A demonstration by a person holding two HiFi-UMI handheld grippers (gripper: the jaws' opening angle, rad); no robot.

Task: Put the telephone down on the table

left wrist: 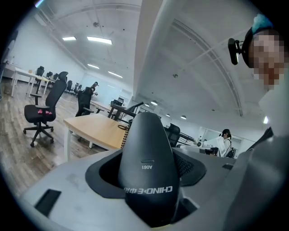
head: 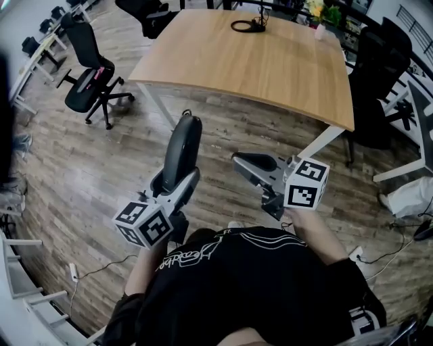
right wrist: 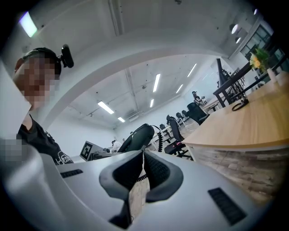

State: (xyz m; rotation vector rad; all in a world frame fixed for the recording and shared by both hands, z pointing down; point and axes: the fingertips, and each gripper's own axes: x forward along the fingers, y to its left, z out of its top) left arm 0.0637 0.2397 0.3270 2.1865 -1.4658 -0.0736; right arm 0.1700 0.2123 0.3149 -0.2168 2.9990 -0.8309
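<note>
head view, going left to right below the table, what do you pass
black office chair → telephone handset → right claw → white bag

The table stands ahead of the person, who is on the floor short of its near edge. The telephone sits between the jaws of the left gripper and rises above them, over the floor and off the table. The right gripper is just to its right, apart from it, with nothing between its jaws. At the table's far end lies a looped cable, with a plant toward the far right corner. An office chair stands left of the table, a second chair at its right side
</note>
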